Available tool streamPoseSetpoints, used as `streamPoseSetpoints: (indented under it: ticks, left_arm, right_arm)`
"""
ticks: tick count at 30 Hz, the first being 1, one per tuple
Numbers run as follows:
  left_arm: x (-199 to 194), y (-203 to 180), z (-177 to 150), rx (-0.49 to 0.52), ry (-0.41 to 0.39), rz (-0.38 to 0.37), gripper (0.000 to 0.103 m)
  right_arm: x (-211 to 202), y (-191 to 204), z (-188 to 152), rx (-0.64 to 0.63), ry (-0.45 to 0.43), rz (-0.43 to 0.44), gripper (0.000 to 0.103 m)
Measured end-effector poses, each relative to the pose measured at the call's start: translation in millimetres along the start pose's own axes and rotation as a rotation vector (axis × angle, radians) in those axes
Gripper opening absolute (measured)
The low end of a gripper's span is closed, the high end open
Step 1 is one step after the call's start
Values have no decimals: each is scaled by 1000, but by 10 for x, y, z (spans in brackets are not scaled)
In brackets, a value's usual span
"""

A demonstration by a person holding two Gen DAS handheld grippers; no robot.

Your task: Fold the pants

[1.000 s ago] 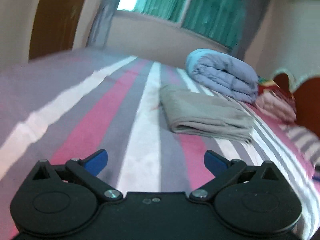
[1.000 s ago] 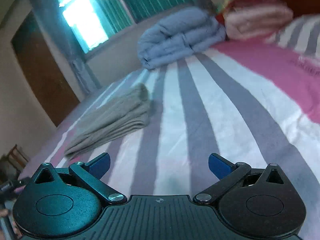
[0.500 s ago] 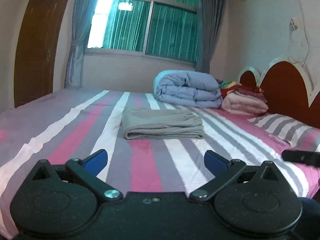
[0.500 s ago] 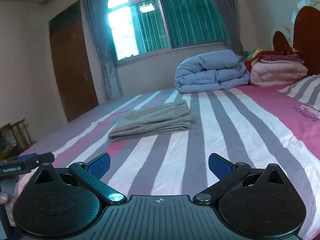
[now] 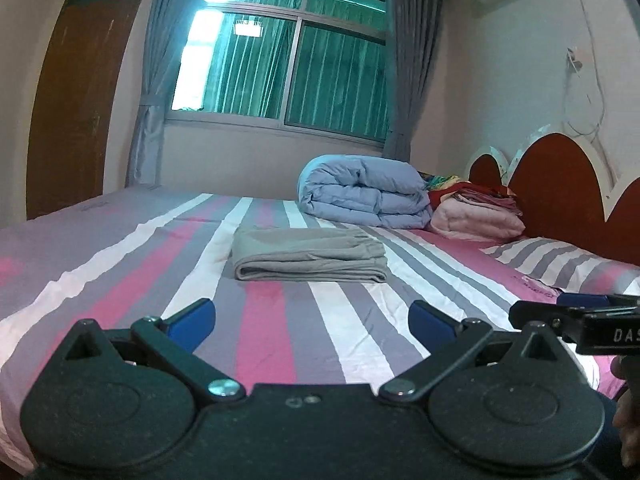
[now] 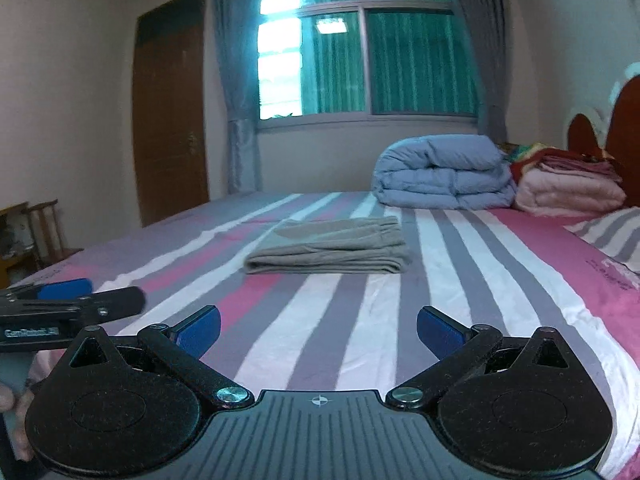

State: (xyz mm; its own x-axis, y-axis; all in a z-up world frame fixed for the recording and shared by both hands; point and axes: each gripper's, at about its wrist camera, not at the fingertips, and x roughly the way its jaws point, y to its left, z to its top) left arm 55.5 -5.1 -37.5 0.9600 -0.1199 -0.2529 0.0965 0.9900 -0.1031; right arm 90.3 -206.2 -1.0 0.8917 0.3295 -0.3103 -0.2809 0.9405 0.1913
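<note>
A brown door stands at the left wall, then a curtained window. On the striped bed, grey folded pants lie mid-mattress; a blue duvet sits near the headboard. Left gripper and right gripper are both spread, empty.

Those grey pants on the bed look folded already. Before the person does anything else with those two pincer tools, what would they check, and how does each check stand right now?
1. Grey pants folded into a compact stack: ok.
2. Pants lying flat on the striped bed, apart from the blue quilt: ok.
3. Left gripper open and holding nothing: ok.
4. Right gripper open and holding nothing: ok.
5. Both grippers pulled back, clear of the pants: ok.
6. Hidden layers inside the fold lying smooth: cannot tell.
</note>
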Motion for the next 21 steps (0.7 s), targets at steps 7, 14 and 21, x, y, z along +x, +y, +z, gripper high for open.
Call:
streamPoseSetpoints:
  ticks: [7, 14, 21]
  left_arm:
    - [20, -48, -11, 17, 6, -9, 97]
    - [-10, -40, -21, 24, -2, -12, 97]
    - [-16, -30, -25, 26, -1, -15, 97]
  right_arm:
    - [123, -148, -15, 58, 27, -27, 103]
    - [101, -165, -14, 62, 21, -29, 103]
    - [100, -161, -25, 68, 21, -31, 103]
